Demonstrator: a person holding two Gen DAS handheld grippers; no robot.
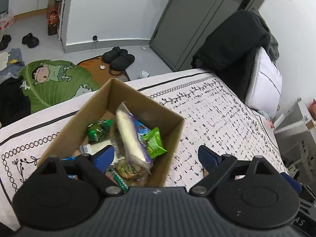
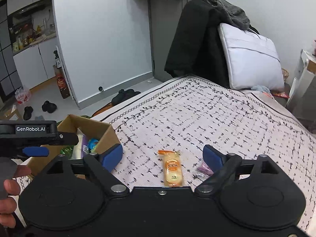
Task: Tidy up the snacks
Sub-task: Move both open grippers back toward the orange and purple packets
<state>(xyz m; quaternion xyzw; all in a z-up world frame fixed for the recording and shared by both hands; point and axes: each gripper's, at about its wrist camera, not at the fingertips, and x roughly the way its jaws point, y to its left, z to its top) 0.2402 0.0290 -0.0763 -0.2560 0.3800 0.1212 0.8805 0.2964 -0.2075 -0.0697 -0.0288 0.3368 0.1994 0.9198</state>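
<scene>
here, from the left wrist view, the left tool (image 1: 156,157) hangs over a cardboard box (image 1: 94,106) with its blue fingers (image 1: 104,156) spread wide and nothing between them. the box sits on a bed (image 1: 227,114) covered in a white blanket with black dashes and a looped border. inside it lies a jumble of snacks: a long white packet with purple edging (image 1: 129,136) leaning across the middle, a bright green packet (image 1: 155,143) beside it toward the right wall, a darker green packet (image 1: 97,131) to the left, and a clear bag of biscuits (image 1: 126,168) near the bottom. on the floor beyond are a cartoon leaf rug (image 1: 53,83) and a pair of black slippers (image 1: 118,57).

from the right wrist view, the right tool (image 2: 164,156) is likewise wide and empty, held above the blanket. an orange biscuit packet (image 2: 172,167) lies flat on the bed between the fingers, slightly blurred. a small purple wrapped sweet (image 2: 203,169) lies just beside the right finger. the box (image 2: 102,132) is at left, with the other tool (image 2: 36,151) over it and a hand (image 2: 8,197) gripping its handle. a white pillow (image 2: 252,59) leans at the head of the bed.
</scene>
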